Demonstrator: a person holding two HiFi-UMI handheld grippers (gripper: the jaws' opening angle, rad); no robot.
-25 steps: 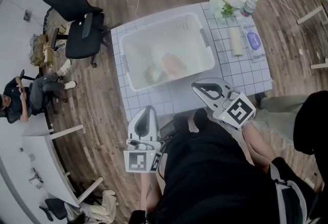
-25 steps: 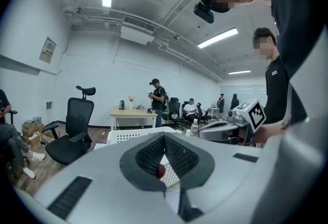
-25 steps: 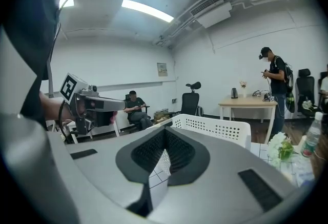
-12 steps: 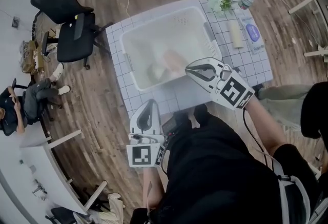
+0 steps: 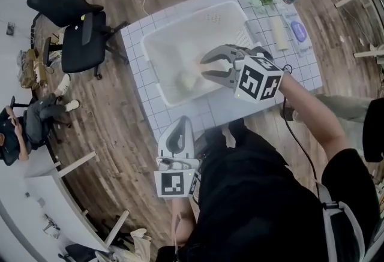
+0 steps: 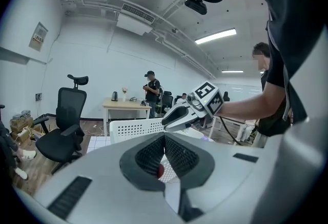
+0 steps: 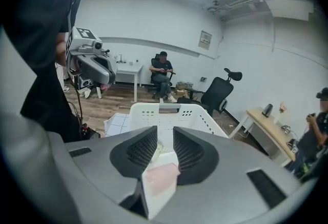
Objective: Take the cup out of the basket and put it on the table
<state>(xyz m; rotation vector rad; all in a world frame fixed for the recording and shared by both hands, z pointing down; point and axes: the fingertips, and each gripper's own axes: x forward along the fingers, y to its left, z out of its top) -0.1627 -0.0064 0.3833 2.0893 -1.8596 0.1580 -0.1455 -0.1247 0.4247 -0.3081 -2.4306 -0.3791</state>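
1. Two sets of fingers, but only one is placed for this; my right gripper [image 5: 206, 67] hangs over the basket [image 5: 150, 69] with its fingers a narrow way apart, having just been opening; nothing is pressed between them.
2. I take the pale thing on the basket floor for the cup [image 5: 187, 81]; it lies ahead of and below my right fingertips, just beside them in the head view; in the right gripper view it shows low in the gap, toward the left-hand finger.
3. Its long axis I cannot tell; it is too blurred to say whether it stands upright or lies on its side.
4. My left gripper [image 5: 182, 126] sits at the near edge of the worktop [image 5: 228, 108], fingers together on nothing; the cup is well beyond them, so the right hand is plainly the nearer.
5. My judgement: the coming move is forward and down for the right fingers, and the gap looks too narrow for the cup yet.
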